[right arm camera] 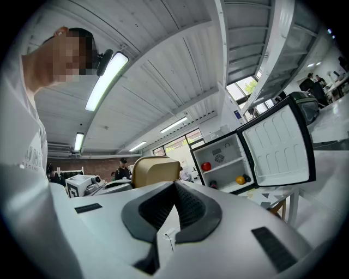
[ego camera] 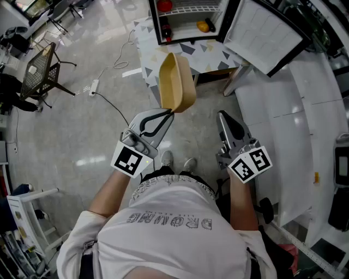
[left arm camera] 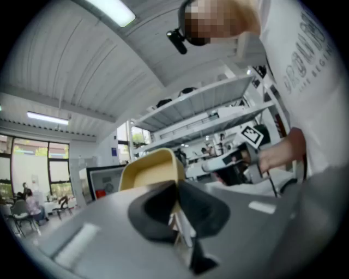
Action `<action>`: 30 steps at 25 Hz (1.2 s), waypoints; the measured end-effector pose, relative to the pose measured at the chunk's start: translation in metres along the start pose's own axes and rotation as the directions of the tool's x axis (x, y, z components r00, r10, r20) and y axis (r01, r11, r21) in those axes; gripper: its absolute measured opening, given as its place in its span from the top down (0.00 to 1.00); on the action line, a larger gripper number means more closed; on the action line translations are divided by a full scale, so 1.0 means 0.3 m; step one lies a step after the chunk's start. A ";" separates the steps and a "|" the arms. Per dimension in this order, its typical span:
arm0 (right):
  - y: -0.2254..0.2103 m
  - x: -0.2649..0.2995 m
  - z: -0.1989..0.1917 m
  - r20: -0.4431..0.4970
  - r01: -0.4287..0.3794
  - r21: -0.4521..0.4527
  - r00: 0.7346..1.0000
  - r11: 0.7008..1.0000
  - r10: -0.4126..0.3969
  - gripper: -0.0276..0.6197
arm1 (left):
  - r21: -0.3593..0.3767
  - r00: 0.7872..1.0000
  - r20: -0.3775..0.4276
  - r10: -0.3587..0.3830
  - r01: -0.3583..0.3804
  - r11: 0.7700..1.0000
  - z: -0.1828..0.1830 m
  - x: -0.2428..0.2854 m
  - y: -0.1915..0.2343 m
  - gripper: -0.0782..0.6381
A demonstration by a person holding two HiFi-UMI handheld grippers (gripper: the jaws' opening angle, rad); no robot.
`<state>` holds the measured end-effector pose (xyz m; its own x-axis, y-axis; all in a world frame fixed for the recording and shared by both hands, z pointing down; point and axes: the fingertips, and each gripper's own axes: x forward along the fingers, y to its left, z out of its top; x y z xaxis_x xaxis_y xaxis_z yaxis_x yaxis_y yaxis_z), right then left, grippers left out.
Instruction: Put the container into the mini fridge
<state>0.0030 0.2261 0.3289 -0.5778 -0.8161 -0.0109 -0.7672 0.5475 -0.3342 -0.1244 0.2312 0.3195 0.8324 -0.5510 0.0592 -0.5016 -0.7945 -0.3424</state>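
A tan open-topped container (ego camera: 175, 82) hangs tilted on edge in front of me, with my left gripper (ego camera: 168, 111) shut on its rim. In the left gripper view the container (left arm camera: 152, 169) rises just beyond the closed jaws. The mini fridge (ego camera: 185, 22) stands open at the top, its door (ego camera: 267, 32) swung out to the right. A red item (ego camera: 164, 5) and a yellow item (ego camera: 203, 25) sit on its shelves. My right gripper (ego camera: 222, 114) is shut and empty, level with the left one and to its right. The right gripper view shows the container (right arm camera: 155, 170) and the fridge (right arm camera: 223, 163) ahead.
The fridge rests on a low table with a patterned top (ego camera: 212, 52). A white counter (ego camera: 305, 109) runs along the right side. A black chair (ego camera: 41, 71) and a power strip (ego camera: 94, 87) with its cable are on the floor at the left.
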 end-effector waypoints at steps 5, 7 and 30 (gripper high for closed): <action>0.009 -0.005 0.011 0.002 -0.006 -0.003 1.000 1.000 0.006 0.96 | -0.012 1.000 -0.001 0.005 -0.005 1.000 0.005 -0.003 -0.003 0.86; 0.007 -0.009 0.014 0.003 -0.010 -0.006 1.000 1.000 0.010 0.96 | -0.010 1.000 -0.001 0.007 -0.007 1.000 0.008 -0.001 -0.008 0.86; -0.160 -0.181 0.095 0.070 -0.012 0.005 0.997 1.000 0.012 0.96 | 0.062 1.000 -0.016 0.003 -0.002 0.998 0.076 0.170 -0.131 0.86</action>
<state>0.0792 0.2389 0.3188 -0.5659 -0.8205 -0.0808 -0.7587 0.5566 -0.3384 -0.0570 0.2402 0.3145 0.8271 -0.5573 0.0729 -0.4875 -0.7759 -0.4003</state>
